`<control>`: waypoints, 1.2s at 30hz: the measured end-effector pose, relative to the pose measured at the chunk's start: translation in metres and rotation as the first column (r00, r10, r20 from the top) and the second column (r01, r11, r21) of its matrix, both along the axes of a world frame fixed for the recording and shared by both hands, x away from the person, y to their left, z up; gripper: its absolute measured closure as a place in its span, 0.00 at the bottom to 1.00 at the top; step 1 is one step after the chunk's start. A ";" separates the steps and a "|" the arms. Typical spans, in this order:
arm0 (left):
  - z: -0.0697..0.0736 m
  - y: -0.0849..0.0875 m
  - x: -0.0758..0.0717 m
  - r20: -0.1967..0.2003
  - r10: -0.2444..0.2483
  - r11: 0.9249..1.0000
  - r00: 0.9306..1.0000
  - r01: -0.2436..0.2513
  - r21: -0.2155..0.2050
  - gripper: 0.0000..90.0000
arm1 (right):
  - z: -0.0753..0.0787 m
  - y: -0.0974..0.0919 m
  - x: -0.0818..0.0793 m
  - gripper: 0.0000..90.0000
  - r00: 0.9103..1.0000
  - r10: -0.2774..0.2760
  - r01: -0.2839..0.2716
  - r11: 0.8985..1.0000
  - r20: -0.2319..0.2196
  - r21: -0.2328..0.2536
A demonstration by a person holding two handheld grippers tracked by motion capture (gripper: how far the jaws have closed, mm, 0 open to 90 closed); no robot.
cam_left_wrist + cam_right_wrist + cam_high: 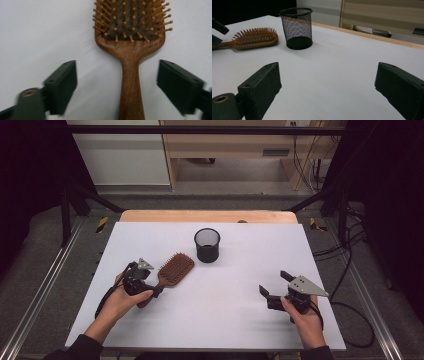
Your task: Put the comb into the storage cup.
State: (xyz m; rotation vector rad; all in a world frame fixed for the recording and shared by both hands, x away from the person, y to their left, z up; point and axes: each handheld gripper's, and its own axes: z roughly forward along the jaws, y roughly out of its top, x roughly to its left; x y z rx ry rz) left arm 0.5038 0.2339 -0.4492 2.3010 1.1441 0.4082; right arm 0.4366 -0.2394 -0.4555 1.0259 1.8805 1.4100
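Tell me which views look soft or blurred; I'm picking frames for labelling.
Left gripper view: jaws smeared at the edges, hairbrush handle fairly sharp. Right gripper view: near jaws soft, mesh cup clearer. High view: evenly lit, no glare on the table.

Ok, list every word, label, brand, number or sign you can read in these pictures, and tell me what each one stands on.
None: no readable text stands anywhere.
The wooden hairbrush carries no brand or print on its handle or head.
The black mesh cup has no label.
The white table is unmarked.
The left gripper and right gripper bear no lettering that can be made out.
Yellow-and-black hazard stripes on the floor beside the table are a pattern, not words.
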 end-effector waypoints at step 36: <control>-0.002 -0.012 0.007 -0.129 -0.075 0.996 0.989 0.080 0.032 0.44 | -0.001 0.001 0.000 0.07 1.000 0.006 -0.006 1.000 -0.009 -0.005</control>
